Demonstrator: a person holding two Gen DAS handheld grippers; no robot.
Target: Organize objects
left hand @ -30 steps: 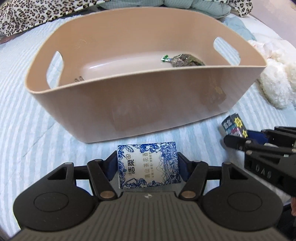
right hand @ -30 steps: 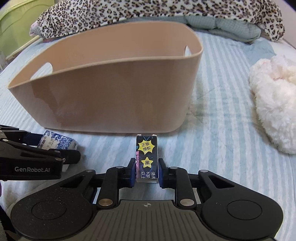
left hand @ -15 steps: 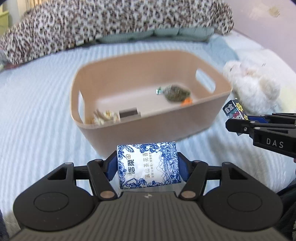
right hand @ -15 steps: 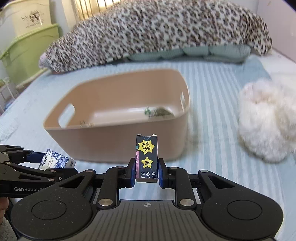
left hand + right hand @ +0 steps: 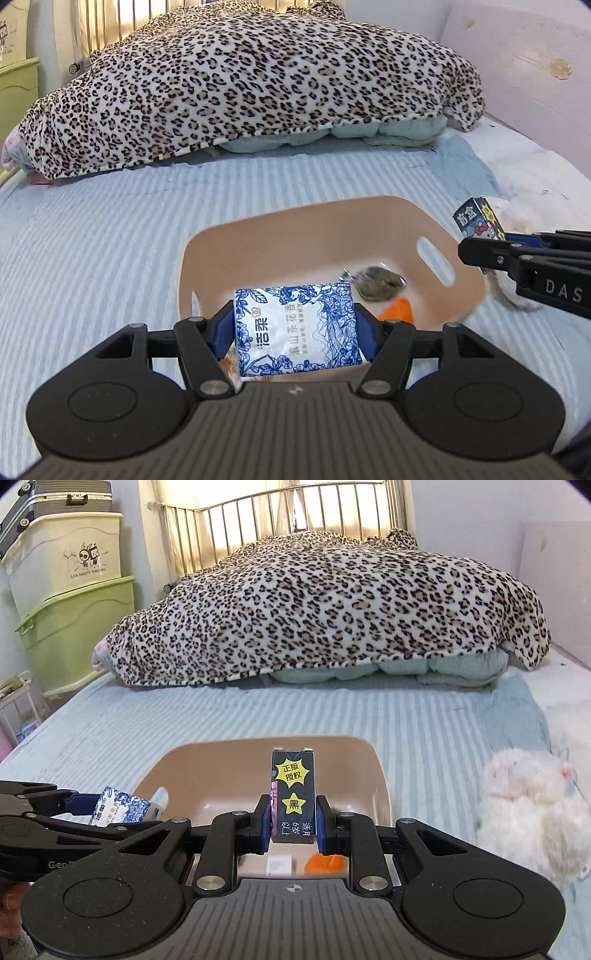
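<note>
A bed covered in a pale blue striped sheet fills both views, with a leopard-print blanket heaped over a pale green quilt at its head. On the sheet sits a beige plastic tub with cut-out handles. A white fluffy toy lies on the sheet just right of the tub.

Above the tub's near-left part, the left gripper is clamped on a blue-and-white tissue pack, its blue pads pressed to both sides of the pack. To its right, the right gripper is clamped on a small dark box printed with yellow starbursts, held upright over the tub's near edge; in the left wrist view the box tip appears at the tub's right rim.

Inside the tub lie a greenish-brown wrapped packet, an orange item beside it, and a small white piece near the front wall.
</note>
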